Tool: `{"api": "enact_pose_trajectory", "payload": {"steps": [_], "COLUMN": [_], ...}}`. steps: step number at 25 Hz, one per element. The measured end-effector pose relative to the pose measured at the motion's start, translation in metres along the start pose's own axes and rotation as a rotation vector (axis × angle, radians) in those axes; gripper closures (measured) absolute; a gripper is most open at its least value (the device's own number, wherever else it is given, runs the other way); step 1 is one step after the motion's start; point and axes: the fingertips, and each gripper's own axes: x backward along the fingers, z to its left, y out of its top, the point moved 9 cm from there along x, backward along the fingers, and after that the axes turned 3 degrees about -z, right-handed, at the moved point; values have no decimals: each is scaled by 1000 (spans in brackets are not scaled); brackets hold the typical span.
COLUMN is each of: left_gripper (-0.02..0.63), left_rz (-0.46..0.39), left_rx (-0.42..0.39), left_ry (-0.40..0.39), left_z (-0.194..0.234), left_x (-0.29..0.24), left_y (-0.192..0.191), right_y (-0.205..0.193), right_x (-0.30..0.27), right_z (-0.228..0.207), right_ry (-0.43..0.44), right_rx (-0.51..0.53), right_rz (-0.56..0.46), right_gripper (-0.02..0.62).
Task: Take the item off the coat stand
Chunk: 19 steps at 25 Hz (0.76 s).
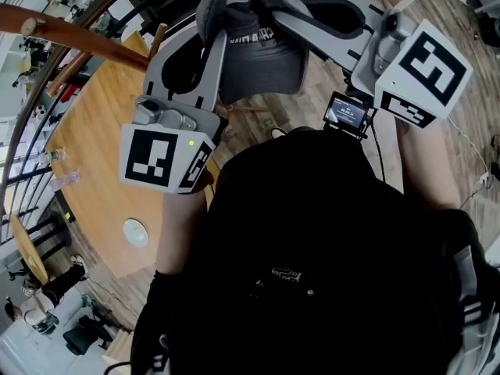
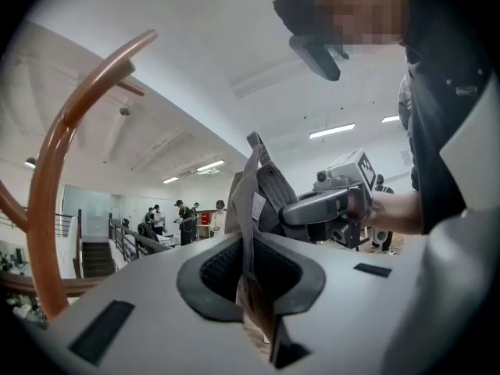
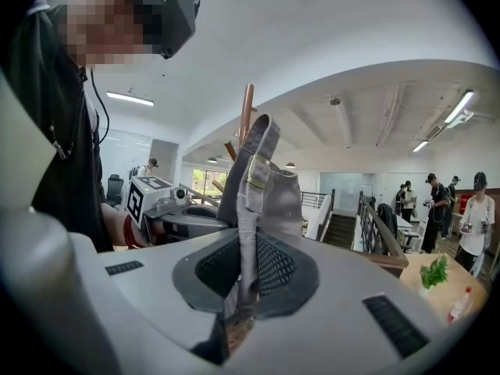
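Note:
A dark grey cap (image 1: 262, 61) hangs between my two grippers at the top of the head view, off the brown wooden coat stand (image 1: 78, 37). My left gripper (image 1: 217, 30) is shut on the cap's left edge; in the left gripper view the fabric (image 2: 269, 190) runs up from between the pads of the left gripper (image 2: 250, 244). My right gripper (image 1: 293, 10) is shut on the opposite edge, where the strap with its metal buckle (image 3: 256, 180) rises out of the right gripper (image 3: 248, 248). A curved stand arm (image 2: 55, 178) shows at the left, and a stand pole (image 3: 247, 116) stands behind the cap.
A round wooden table (image 1: 101, 170) lies below to the left, with a white disc (image 1: 135, 232) and small bottles (image 1: 58, 156) on it. A stair railing (image 3: 391, 233) and several people (image 3: 437, 209) are in the background. A small plant (image 3: 434, 272) stands at the right.

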Motion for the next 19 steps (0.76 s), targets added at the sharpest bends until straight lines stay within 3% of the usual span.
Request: {"api": "enact_pose_trajectory", "payload": {"steps": [9, 19], "left_gripper": [581, 581], "left_rz": [61, 55], "left_rx": [73, 90], "left_ry": [19, -1], "left_z": [1, -15], "left_x": [-20, -27], "left_y": [-45, -6], "right_y": [-51, -13], "right_x": [-7, 16], "right_z": [-4, 2], "right_ry": [-26, -39], "right_rx": [22, 39], "right_rz": [51, 81], "right_gripper": [561, 561]}}
